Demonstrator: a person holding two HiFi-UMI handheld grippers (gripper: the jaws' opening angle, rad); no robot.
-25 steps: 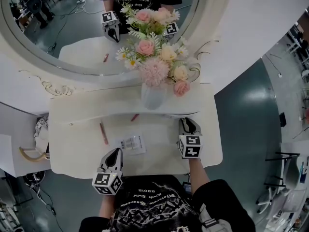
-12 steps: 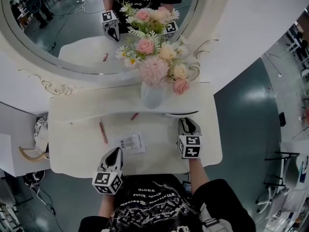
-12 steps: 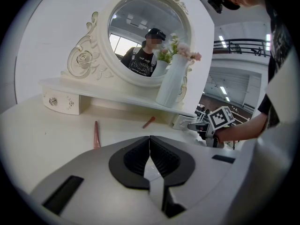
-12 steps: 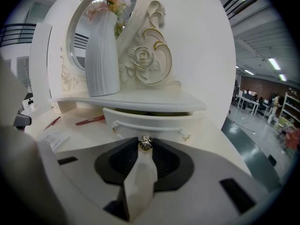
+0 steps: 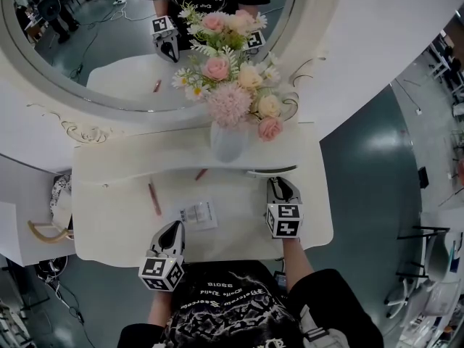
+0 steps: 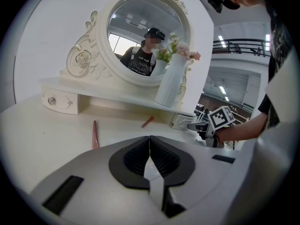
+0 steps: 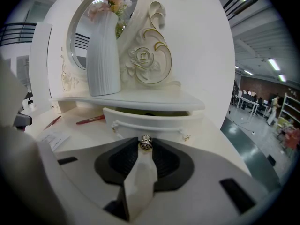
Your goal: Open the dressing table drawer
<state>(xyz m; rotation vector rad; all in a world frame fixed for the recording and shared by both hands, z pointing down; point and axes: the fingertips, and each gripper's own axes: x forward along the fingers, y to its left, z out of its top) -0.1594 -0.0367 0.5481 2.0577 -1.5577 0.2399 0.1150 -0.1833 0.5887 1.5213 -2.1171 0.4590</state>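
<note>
1. Your right tongs (image 7: 146, 146) are pinched narrow on the small metal knob (image 7: 146, 142) of the drawer (image 7: 150, 122). The knob sits right at the tips, held from both sides.
2. The drawer sits under the right end of the raised shelf (image 5: 145, 167), just below the vase (image 5: 228, 142), at the back of the tabletop (image 5: 109, 234).
3. What has changed: in the head view a thin dark slit (image 5: 274, 170) now runs along the top of the drawer. A second ago the front sat about flush under the shelf. Your hands have hardly shifted, so the drawer has only just started to come out.
4. The right gripper view agrees: the curved drawer front stands a little proud of the shelf, with a shadowed gap above it.
5. What that means: the grip seems to be holding and the drawer looks free, but most of it is still inside. I'd judge the task barely begun. The next pull should come straight back toward you and stay level, because so small a knob could slip out of the tips.
6. Your left tongs (image 6: 150, 139) are closed on nothing, tips meeting. They hover at the near left edge of the tabletop, well apart from the drawer. The pink stick (image 5: 154, 198) and the paper slip (image 5: 197, 214) lie off to the drawer's left, clear of its path.
</note>
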